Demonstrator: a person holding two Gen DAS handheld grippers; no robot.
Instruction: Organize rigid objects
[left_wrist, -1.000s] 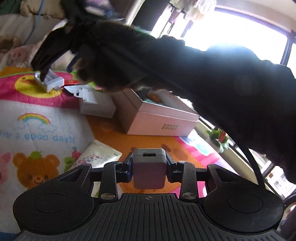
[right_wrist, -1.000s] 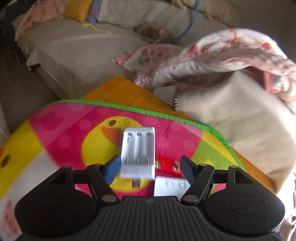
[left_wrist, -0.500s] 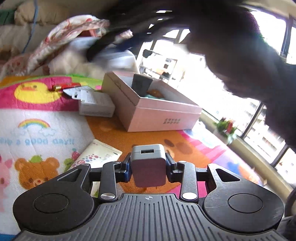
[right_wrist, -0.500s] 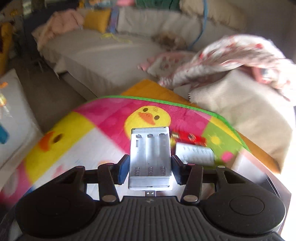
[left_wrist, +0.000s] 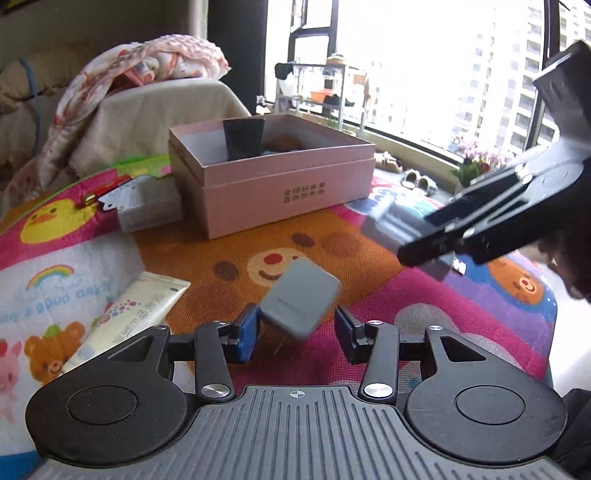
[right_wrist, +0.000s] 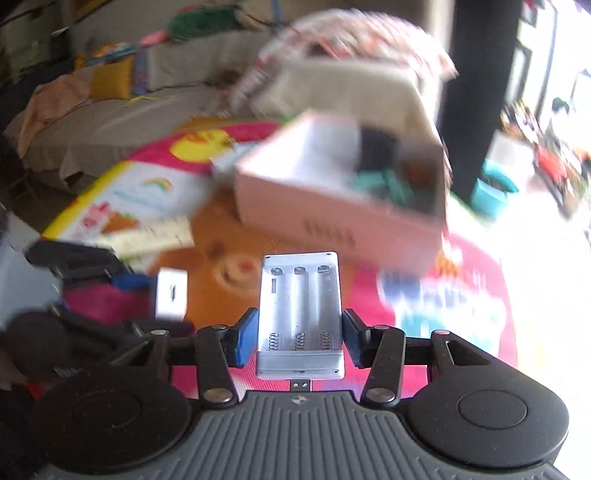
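left gripper (left_wrist: 298, 334) jaws wide, grey charger (left_wrist: 300, 297) tilted, loose between pads | right gripper (right_wrist: 298, 336) clamped on white battery holder (right_wrist: 300, 314) | pink box (left_wrist: 273, 170) on mat, ahead of both

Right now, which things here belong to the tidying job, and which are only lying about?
Belong to the job:
- grey charger, loose between the left fingers
- white battery holder, gripped
- pink box
- cream tube
- small white box

Lying about:
- play mat
- floral blanket
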